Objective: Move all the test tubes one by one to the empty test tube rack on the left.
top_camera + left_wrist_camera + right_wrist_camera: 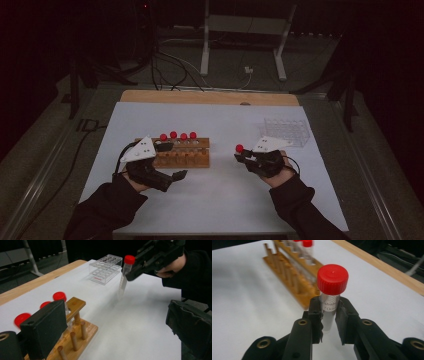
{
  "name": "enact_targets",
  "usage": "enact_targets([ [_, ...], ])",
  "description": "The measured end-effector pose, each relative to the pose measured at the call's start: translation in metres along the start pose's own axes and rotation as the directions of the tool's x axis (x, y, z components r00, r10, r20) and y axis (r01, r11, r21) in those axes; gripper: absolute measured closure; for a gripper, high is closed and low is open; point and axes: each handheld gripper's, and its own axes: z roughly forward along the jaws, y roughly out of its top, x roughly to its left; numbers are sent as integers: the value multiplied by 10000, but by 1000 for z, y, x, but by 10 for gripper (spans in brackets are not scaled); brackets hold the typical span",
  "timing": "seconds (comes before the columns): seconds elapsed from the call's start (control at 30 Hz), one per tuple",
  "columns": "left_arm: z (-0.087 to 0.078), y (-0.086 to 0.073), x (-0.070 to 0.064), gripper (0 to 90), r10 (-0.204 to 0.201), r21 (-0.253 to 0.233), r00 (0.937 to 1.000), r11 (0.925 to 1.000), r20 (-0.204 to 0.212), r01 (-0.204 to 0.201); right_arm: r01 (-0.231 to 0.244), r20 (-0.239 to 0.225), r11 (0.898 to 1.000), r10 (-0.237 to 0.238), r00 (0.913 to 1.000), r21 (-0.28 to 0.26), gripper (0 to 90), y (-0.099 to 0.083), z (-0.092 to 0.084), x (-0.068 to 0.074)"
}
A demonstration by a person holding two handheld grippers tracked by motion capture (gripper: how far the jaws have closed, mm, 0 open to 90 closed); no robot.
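Four capped tubes (178, 135) in wooden rack (197, 161), right gripper (243, 156) fingers clamping tube (239, 148), left gripper (176, 161) fingers wide.

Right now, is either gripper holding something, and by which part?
The right gripper holds a red-capped tube, jaws clamped on its clear body just under the cap. The left gripper is open and holds nothing.
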Motion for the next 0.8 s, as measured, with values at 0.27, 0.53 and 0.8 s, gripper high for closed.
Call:
enact_targets([
  [0.27,15,6,-8,61,179,12,9987,9998,472,-179,305,-762,9995,-299,9966,66,751,0,2,23],
  [0.53,33,13,-20,91,451,-5,9933,9990,1061,-454,472,-1354,9989,-459,9897,64,751,1,6,38],
  [0.8,49,18,-31,222,752,-77,9845,9972,1587,-749,670,-1714,9978,-660,9830,-1,751,4,10,51],
])
